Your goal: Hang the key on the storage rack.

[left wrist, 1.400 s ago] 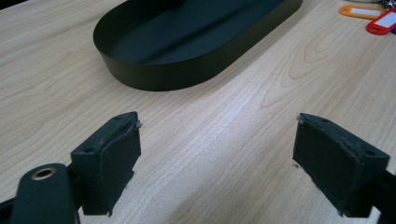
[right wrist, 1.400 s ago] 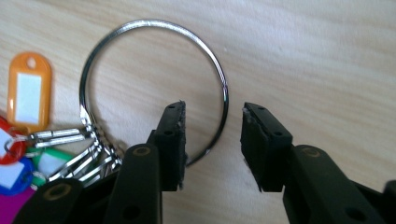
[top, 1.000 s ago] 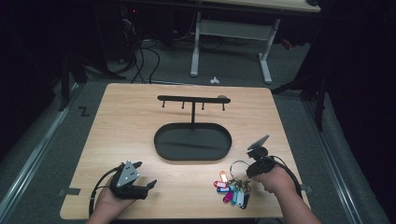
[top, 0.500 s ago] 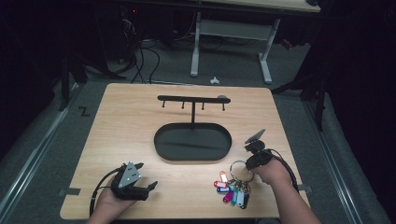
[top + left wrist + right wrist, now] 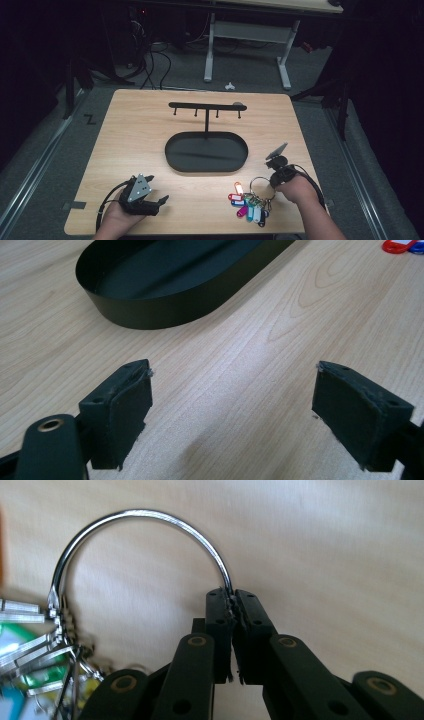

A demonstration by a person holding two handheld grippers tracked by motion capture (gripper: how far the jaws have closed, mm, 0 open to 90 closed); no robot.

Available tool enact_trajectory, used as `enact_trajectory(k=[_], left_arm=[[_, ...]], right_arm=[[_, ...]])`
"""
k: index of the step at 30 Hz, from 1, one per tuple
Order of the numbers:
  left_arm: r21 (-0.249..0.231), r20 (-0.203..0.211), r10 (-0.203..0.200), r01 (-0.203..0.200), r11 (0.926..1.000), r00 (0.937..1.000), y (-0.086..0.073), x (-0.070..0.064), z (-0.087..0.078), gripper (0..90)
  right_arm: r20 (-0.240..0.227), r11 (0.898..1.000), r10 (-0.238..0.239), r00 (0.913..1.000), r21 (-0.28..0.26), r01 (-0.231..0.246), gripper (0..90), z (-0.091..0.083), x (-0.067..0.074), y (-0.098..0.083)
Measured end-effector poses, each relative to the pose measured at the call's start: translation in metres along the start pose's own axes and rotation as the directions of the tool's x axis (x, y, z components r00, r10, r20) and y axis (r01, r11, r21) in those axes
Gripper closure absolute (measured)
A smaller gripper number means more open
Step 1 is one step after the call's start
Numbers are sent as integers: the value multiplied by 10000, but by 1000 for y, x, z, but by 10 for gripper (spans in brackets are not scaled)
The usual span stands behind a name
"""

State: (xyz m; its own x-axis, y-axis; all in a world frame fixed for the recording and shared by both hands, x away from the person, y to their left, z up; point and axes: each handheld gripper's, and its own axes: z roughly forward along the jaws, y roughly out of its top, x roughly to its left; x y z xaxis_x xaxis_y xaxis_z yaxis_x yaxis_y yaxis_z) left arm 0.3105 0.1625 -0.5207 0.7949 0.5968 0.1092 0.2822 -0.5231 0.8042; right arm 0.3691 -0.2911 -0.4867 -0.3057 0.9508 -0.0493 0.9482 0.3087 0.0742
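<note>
A wooden table [image 5: 150, 150] fills the middle of the high view. One black key stand [image 5: 206, 107] rises from one black oval tray [image 5: 206, 153] at the table's centre; its crossbar carries four small hooks, all bare.

Two hands enter from the near edge. The left hand [image 5: 120, 216] rests low on the near left of the table, holding the left gripper [image 5: 161, 201] level and pointing right, towards the tray. In the left gripper view its two jaws stand wide apart over bare wood, with the tray's wall ahead of them.

The right hand [image 5: 295, 190] sits at the near right, wrist bent, so that the right gripper [image 5: 233, 599] angles down and to the left, its cable looping behind. In the right gripper view its jaws are pressed together on the wire of one large metal key ring [image 5: 135, 540], gripping it at the ring's right side.

The ring lies just left of that hand, near the table's near edge. The bunch of keys [image 5: 248, 204] fans out from it with plastic tags in red, white, blue, pink and green; their exact number cannot be told.
</note>
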Motion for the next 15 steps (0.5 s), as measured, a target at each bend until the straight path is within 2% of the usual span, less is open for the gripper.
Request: enact_trajectory(k=[2, 3, 6, 9, 11, 13, 15], left_arm=[[27, 33, 21, -21, 10000, 10000, 1, -1, 1, 168], [35, 63, 56, -56, 10000, 10000, 1, -1, 1, 169], [61, 116, 144, -144, 9999, 9998, 2, -3, 3, 170], [142, 166, 206, -208, 9997, 9997, 3, -5, 5, 171], [183, 163, 231, -234, 9996, 9996, 3, -4, 6, 171], [227, 82, 285, -286, 9993, 9996, 2, -4, 5, 172], [80, -14, 249, -249, 9997, 9997, 2, -3, 3, 180]], right_arm=[[18, 9999, 121, 9999, 94, -121, 796, -1, -1, -9], [113, 9999, 31, 9999, 117, -32, 769, -2, -1, -13], [231, 9999, -102, 9997, -90, 104, 702, -9, 1, -13], [325, 9977, -491, 9983, -451, 506, 627, -15, 9, 0], [252, 9955, -808, 9964, -468, 819, 589, -14, 15, 12], [120, 9924, -1226, 9924, -120, 1228, 547, -7, 22, 24], [291, 9908, -1316, 9909, 345, 1306, 546, 2, 22, 30]])
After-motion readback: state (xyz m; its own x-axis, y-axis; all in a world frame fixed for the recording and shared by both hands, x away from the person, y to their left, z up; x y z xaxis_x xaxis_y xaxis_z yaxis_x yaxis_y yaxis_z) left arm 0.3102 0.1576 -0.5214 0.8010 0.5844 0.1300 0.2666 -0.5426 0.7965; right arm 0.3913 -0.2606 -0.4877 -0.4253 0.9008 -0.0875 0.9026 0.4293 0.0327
